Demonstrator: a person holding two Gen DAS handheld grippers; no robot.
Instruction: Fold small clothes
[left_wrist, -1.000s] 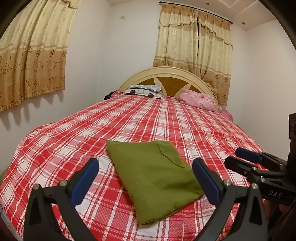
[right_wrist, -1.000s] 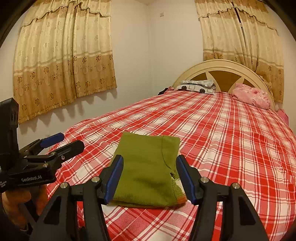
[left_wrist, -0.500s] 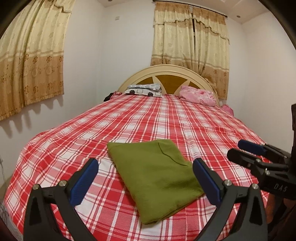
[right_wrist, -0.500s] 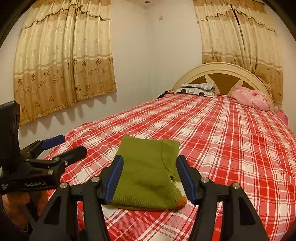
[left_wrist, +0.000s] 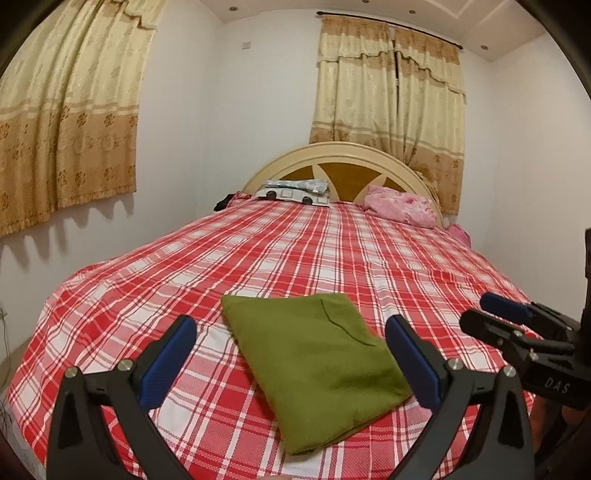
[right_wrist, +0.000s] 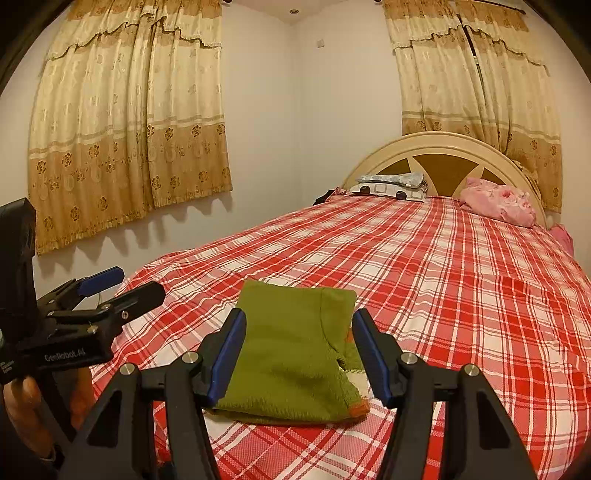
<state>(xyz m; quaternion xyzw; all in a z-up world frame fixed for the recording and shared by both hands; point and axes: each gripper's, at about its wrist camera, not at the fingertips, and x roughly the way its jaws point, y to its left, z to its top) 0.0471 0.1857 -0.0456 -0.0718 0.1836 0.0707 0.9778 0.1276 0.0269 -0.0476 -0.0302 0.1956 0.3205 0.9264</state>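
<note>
A folded olive-green garment (left_wrist: 314, 365) lies flat on the red and white plaid bedspread (left_wrist: 295, 258), near the foot of the bed. My left gripper (left_wrist: 290, 332) hovers over the garment's near side, open, with nothing between its blue pads. My right gripper (right_wrist: 299, 321) is also open and frames the garment (right_wrist: 291, 350) from the near edge, which shows an orange trim at one corner. Neither gripper touches the cloth. Each gripper shows in the other's view: the right gripper (left_wrist: 480, 314) at the right edge, the left gripper (right_wrist: 136, 283) at the left.
A patterned pillow (left_wrist: 291, 192) and a pink bundle of cloth (left_wrist: 399, 205) lie by the curved headboard (left_wrist: 340, 162). Curtains (right_wrist: 125, 129) hang on the wall left of the bed. A hand (right_wrist: 18, 406) holds the left gripper's handle.
Both views have shifted only slightly. The garment lies as before and both grippers stay open.
</note>
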